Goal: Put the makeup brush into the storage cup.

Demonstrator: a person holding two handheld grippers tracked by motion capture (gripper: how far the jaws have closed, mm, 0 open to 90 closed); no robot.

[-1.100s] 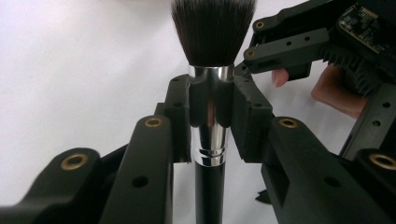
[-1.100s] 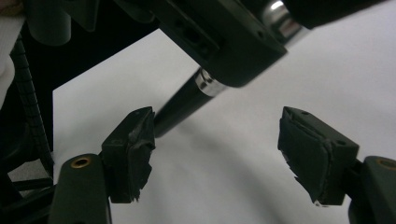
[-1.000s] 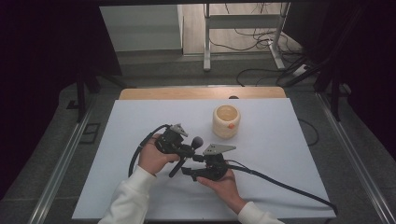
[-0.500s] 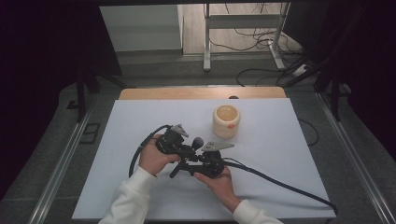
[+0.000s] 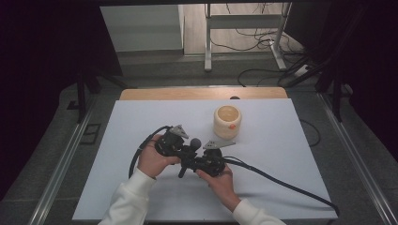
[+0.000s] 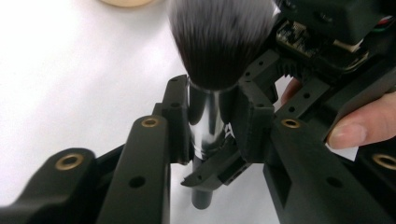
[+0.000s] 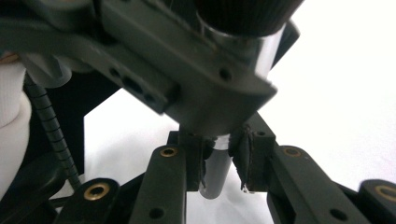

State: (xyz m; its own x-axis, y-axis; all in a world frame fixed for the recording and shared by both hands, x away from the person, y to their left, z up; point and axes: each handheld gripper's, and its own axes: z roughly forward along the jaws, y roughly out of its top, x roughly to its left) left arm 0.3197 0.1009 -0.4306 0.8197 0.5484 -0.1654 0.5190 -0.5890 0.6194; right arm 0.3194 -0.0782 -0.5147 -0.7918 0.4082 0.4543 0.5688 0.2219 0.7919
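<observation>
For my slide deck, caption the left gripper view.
Left gripper clamps a makeup brush by its silver ferrule.

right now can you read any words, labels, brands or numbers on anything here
No readable text anywhere.
The round cream container carries an orange spot, too small to tell whether it is a label.
The makeup brush shows no brand on its chrome ferrule.
The circuit board on the right gripper has markings too blurred to read.

On my monitor, a cream-coloured cup [image 5: 227, 121] stands upright on the white desk [image 5: 131, 122] toward its far edge, right of centre; beyond that edge, cables [image 5: 263, 37] trail across the floor beside a metal stand [image 5: 244, 21].
</observation>
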